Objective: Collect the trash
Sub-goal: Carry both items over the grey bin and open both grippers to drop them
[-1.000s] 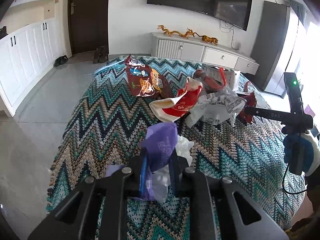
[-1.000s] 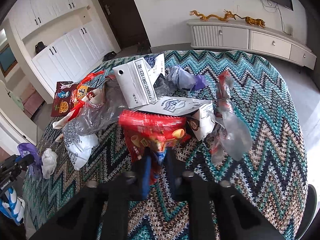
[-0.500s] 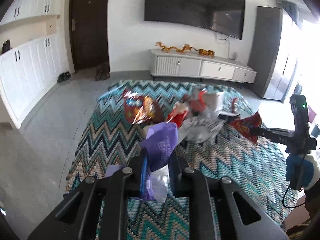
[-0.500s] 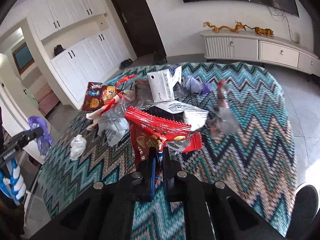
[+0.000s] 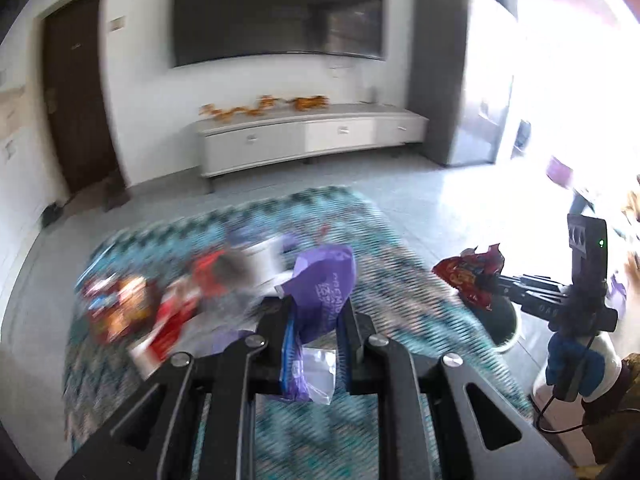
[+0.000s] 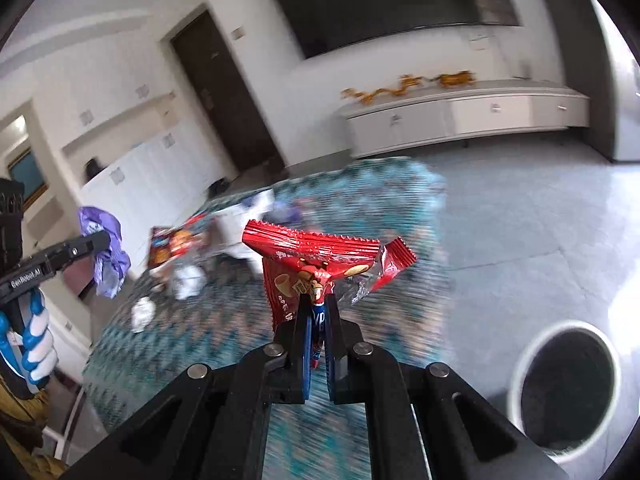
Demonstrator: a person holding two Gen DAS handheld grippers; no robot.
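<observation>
My left gripper (image 5: 314, 312) is shut on a crumpled purple plastic bag (image 5: 324, 284), lifted clear above the zigzag-patterned table (image 5: 224, 412). My right gripper (image 6: 318, 304) is shut on a red snack wrapper (image 6: 316, 252), also held in the air. In the left wrist view that red wrapper (image 5: 470, 276) hangs at the right, over a round white bin (image 5: 506, 332). The right wrist view shows the purple bag (image 6: 106, 248) at far left and the white bin (image 6: 564, 384) with its dark inside at lower right. Several more pieces of trash (image 5: 168, 300) lie blurred on the table.
A white low cabinet (image 5: 308, 136) with gold dragon figures stands against the far wall under a big dark TV (image 5: 276, 12). A dark door (image 5: 76, 92) is at left. Tiled floor (image 6: 520, 232) lies between table and cabinet. A gloved hand (image 6: 34, 344) holds the left gripper.
Both grippers rose and swung right, away from the trash pile, each carrying its piece. The white bin has come into view below the right gripper. A white tissue stayed on the table.
</observation>
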